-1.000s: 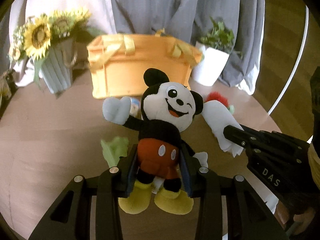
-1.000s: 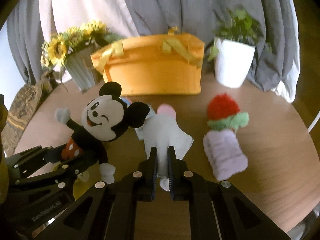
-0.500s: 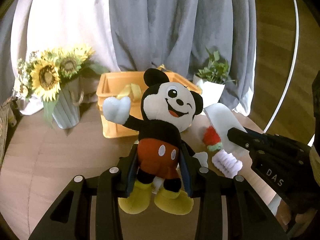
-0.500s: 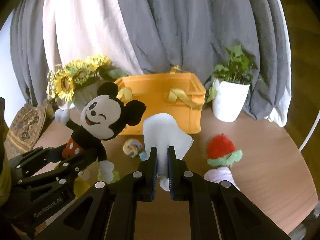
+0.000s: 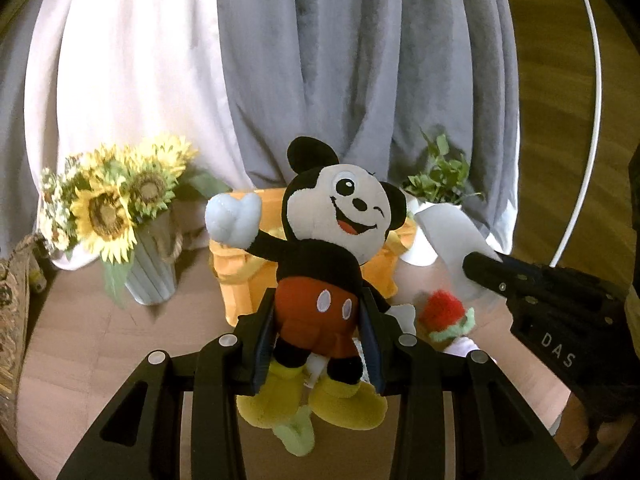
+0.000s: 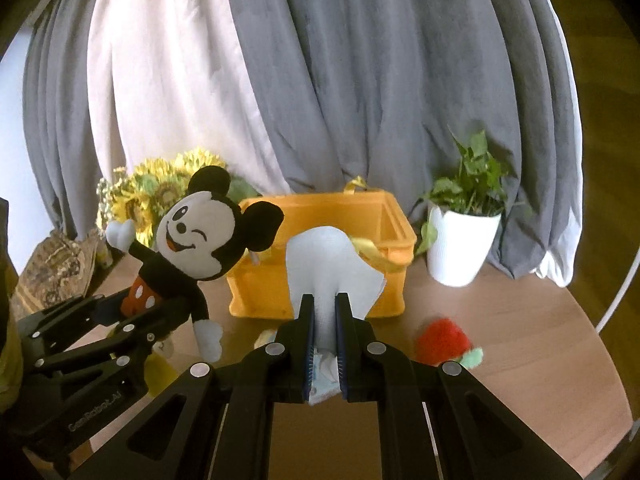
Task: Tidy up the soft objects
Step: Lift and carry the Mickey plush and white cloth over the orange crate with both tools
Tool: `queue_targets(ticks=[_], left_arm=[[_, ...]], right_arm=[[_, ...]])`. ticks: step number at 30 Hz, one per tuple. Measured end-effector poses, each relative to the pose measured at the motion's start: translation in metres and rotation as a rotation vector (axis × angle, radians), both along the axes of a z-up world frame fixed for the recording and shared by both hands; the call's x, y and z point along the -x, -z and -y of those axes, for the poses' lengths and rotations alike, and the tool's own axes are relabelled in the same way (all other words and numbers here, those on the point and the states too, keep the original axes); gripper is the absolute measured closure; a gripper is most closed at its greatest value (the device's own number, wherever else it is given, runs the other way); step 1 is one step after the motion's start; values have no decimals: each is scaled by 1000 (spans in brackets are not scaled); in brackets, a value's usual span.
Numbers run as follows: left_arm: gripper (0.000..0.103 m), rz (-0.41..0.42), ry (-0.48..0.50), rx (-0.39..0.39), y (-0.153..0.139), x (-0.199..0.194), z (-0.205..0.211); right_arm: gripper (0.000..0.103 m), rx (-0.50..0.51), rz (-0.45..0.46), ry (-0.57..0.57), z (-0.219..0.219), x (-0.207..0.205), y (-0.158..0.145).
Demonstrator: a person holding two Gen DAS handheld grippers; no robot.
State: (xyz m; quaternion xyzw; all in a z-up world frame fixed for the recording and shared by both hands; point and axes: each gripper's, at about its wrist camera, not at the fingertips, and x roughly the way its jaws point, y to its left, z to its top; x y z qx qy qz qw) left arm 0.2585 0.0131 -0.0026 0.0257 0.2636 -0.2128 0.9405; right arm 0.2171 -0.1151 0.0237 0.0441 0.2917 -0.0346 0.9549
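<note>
A mouse plush with red shorts and yellow shoes hangs above the table, and my left gripper is shut on its waist. In the right wrist view the same plush is at the left. My right gripper is shut on a white soft toy, held up in front of the orange basket. That white toy also shows at the right of the left wrist view. The basket's top is open, with yellow ribbon handles. A red and green plush lies on the table.
A sunflower vase stands left of the basket and a white potted plant to its right. Grey and white curtains hang behind. A small green soft piece lies under the mouse's feet. A woven item sits at the far left.
Both grippers have risen with their toys still held. The basket and the table items have dropped lower in both views, and the basket's open top now shows.
</note>
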Motion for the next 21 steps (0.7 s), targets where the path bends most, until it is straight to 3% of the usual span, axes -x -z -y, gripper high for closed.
queue_targets(ticks=[21], left_arm=[[65, 92, -47, -45, -24, -73, 18]], right_arm=[[92, 14, 85, -61, 15, -78, -21]])
